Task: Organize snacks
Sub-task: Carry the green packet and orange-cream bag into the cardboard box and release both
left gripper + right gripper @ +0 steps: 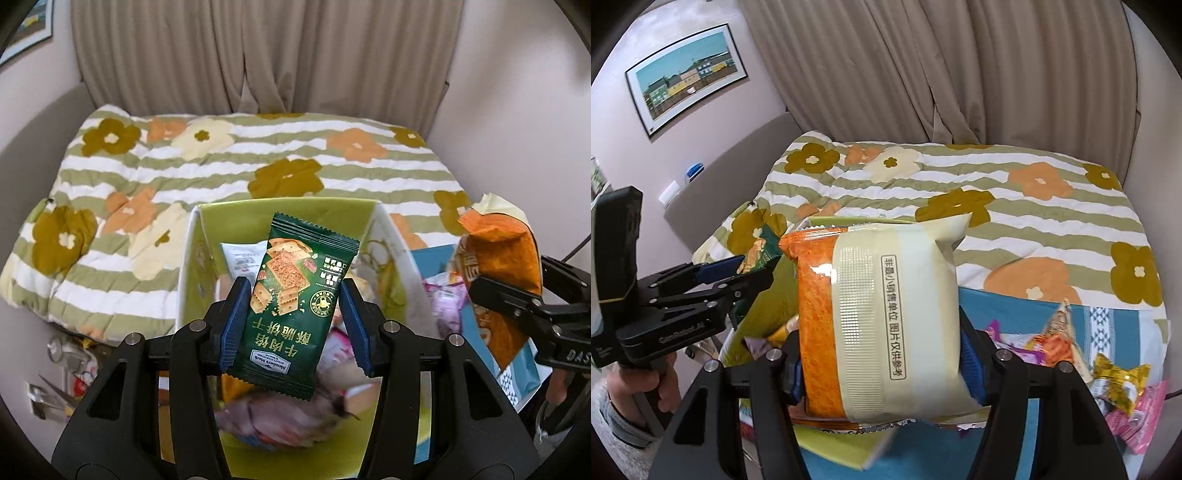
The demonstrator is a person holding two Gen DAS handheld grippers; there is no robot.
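My left gripper is shut on a dark green cracker packet and holds it above a lime-green box that has several snack packs in it. The left gripper also shows at the left of the right wrist view, with the green packet in it. My right gripper is shut on a large orange and cream snack bag, held upright just right of the box. In the left wrist view that bag and the right gripper are at the right edge.
A bed with a striped flowered quilt lies behind the box. A blue patterned cloth holds several loose wrapped snacks. Beige curtains hang behind. Clutter lies on the floor at lower left.
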